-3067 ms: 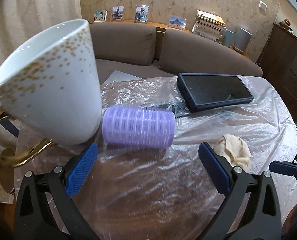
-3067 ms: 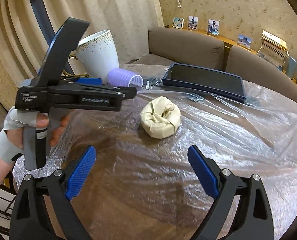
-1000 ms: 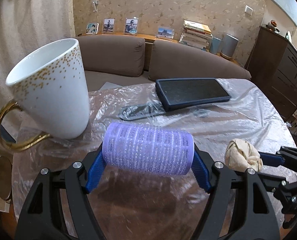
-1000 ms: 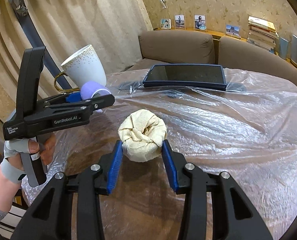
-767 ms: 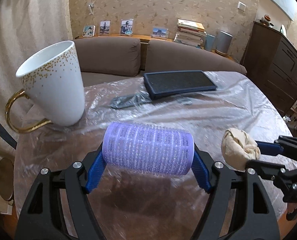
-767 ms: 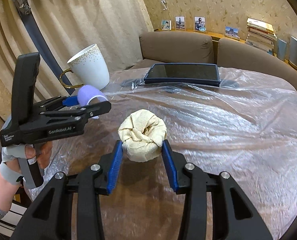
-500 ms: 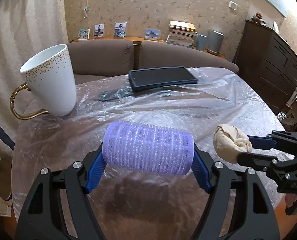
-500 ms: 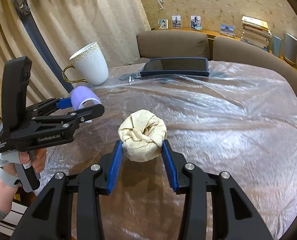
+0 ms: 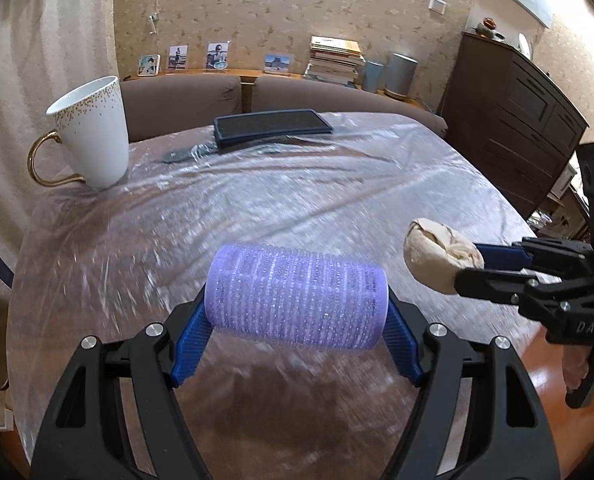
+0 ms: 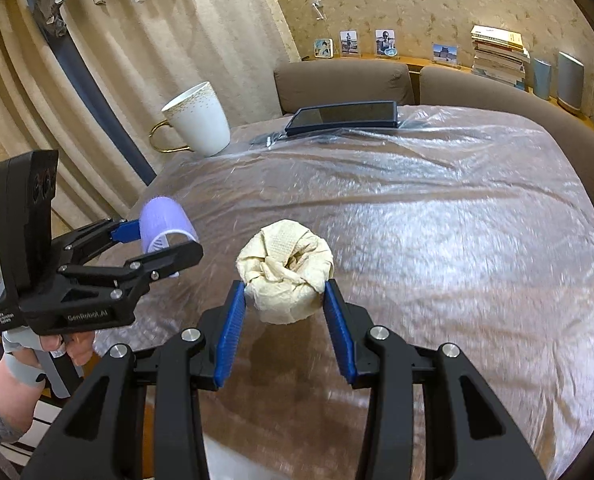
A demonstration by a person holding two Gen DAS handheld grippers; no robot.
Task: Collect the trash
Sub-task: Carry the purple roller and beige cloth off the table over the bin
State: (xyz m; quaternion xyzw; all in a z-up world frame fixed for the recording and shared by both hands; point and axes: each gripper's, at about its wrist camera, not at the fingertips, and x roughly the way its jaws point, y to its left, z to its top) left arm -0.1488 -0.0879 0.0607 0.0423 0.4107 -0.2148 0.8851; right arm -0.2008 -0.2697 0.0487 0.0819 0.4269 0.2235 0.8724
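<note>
Tongs on both sides are loaded. Left tongs (image 9: 296,322) are clenched on a purple hair roller (image 9: 295,300), which lies crosswise between the blue pads (image 9: 189,342), one pad pressing on each end, and is carried clear above the surface (image 9: 257,208). In the right wrist view the same left tongs (image 10: 165,242) show from the side, roller (image 10: 165,222) at their tip, with a hand (image 10: 69,350) in a grey sleeve gripping the handle below. Right tongs (image 10: 285,306) are clenched on a crumpled cream paper wad (image 10: 285,270), squeezed between their blue pads (image 10: 231,332) and likewise lifted off the surface (image 10: 437,220); from the left wrist view the wad (image 9: 437,256) sticks out of the right tongs (image 9: 467,266) to the right of the roller, near it but apart. A clear, wrinkled plastic sheet (image 9: 337,184) covers the surface. At the far left edge stands a white mug (image 9: 93,136) with gold dots and a gold handle, upright. Farther back lies a dark flat tray (image 9: 271,126), and just beside its left end a small dark object (image 9: 187,154) lies under the plastic; what it is cannot be told. Behind the surface runs a brown sofa (image 9: 185,104), with a shelf of framed photos (image 9: 217,56) and stacked books (image 9: 333,64) above it, and a dark cabinet (image 9: 509,120) on the right. Pale curtains (image 10: 97,80) hang on the left.
</note>
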